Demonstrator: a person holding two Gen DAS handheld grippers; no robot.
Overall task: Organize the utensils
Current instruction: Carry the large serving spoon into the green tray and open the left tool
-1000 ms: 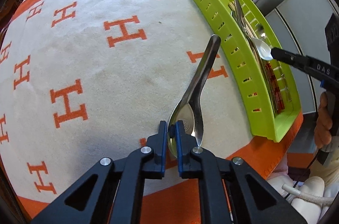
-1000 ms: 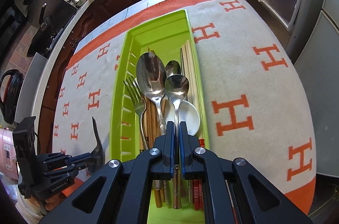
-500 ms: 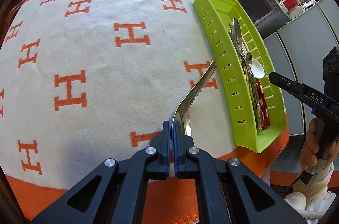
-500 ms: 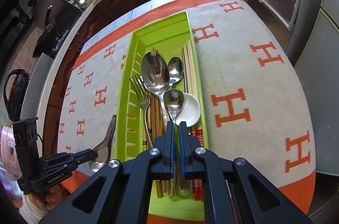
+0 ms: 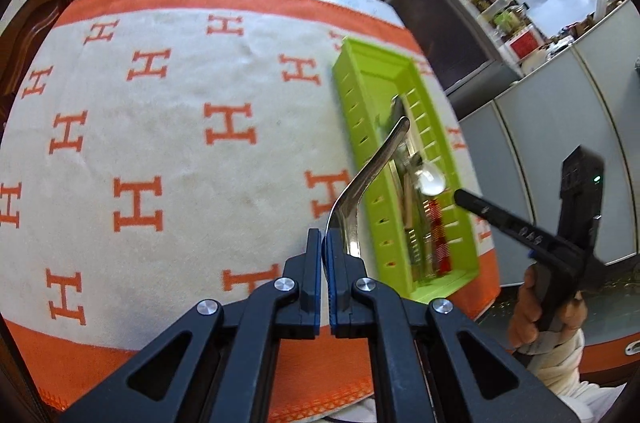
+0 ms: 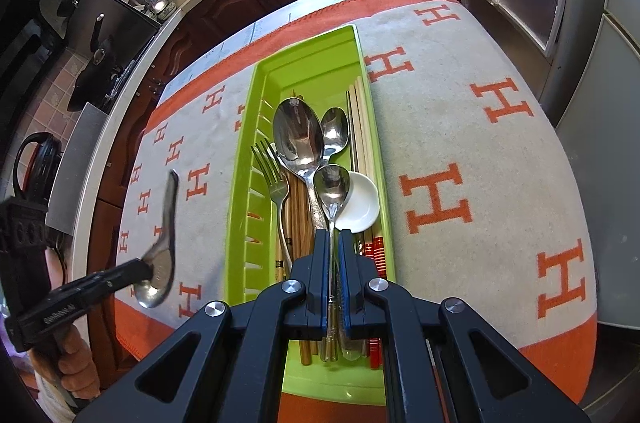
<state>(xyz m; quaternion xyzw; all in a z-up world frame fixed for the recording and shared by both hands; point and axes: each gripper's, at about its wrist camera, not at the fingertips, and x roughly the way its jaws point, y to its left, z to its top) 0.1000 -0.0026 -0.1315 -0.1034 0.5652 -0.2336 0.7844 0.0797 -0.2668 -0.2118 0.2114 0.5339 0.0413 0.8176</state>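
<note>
My left gripper [image 5: 324, 241] is shut on the bowl of a bent-handled metal soup spoon [image 5: 374, 163], held above the cloth with its handle pointing over the green utensil tray [image 5: 349, 119]. In the right wrist view this spoon [image 6: 168, 211] hangs left of the tray [image 6: 240, 191], clamped in the left gripper [image 6: 150, 269]. My right gripper [image 6: 334, 241] is shut on the handle of a small metal spoon [image 6: 331, 185], whose bowl lies over the utensils in the tray. In the left wrist view the right gripper [image 5: 460, 197] reaches the tray's right side.
The tray holds a large spoon [image 6: 298, 135], another spoon [image 6: 335, 131], a fork [image 6: 276, 183], wooden chopsticks [image 6: 296, 215] and a white ceramic spoon [image 6: 362, 209]. A white cloth with orange H marks [image 5: 160, 151] covers the table. Cabinets stand beyond the edges.
The left gripper has lifted the soup spoon off the cloth, with its handle now over the tray's edge. The right gripper has stayed nearly still with the small spoon.
</note>
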